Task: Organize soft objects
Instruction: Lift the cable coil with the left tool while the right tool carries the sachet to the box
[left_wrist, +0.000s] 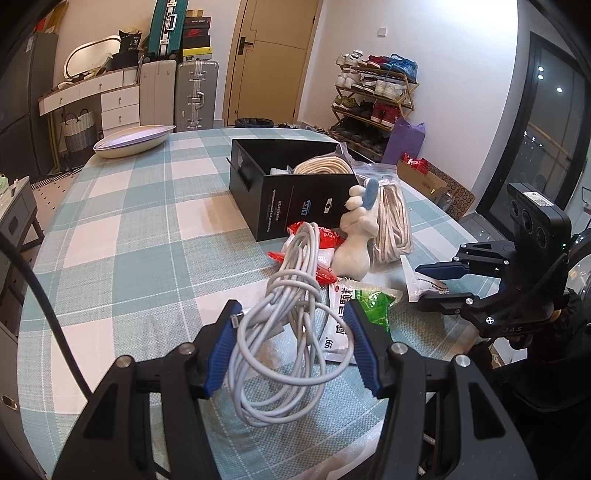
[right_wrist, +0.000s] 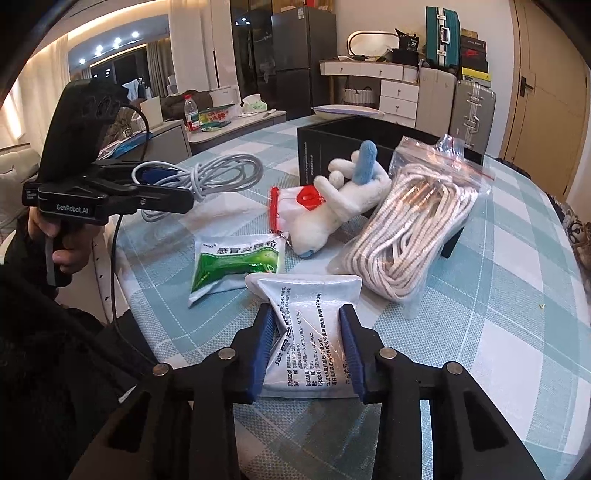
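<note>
The grey cable (left_wrist: 280, 317) is a loose coil that hangs between the pads of the left hand-held gripper (left_wrist: 291, 347), lifted above the desk (left_wrist: 140, 229). The jaws stand about half open and press the coil from both sides. The right hand-held gripper (right_wrist: 306, 350) is closed on a white sachet (right_wrist: 310, 325), which bends into a fold between its blue pads.

The first risk is with the cable. Only some loops seem to be caught, and the others sag below the fingers, so a quick swing could let them slide out, or the low loops could drag over the green sachet (left_wrist: 369, 306) under them and pull it. The second risk is with the white sachet: it is thin and smooth and it is held near one end, so it could slip or twist out on the way to the black box (left_wrist: 291, 199).

The left wrist view looks into the box, where a roll of rope (left_wrist: 325, 166) already lies; the right wrist view shows only its outer wall. The right wrist view shows plainly the bagged rope (right_wrist: 410, 236) leaning on the box, the plush toy (right_wrist: 340, 203) lying on its side against a red-and-white pouch (right_wrist: 295, 206), and the printed text on the white sachet, which the left wrist view shows only as a small corner.
</note>
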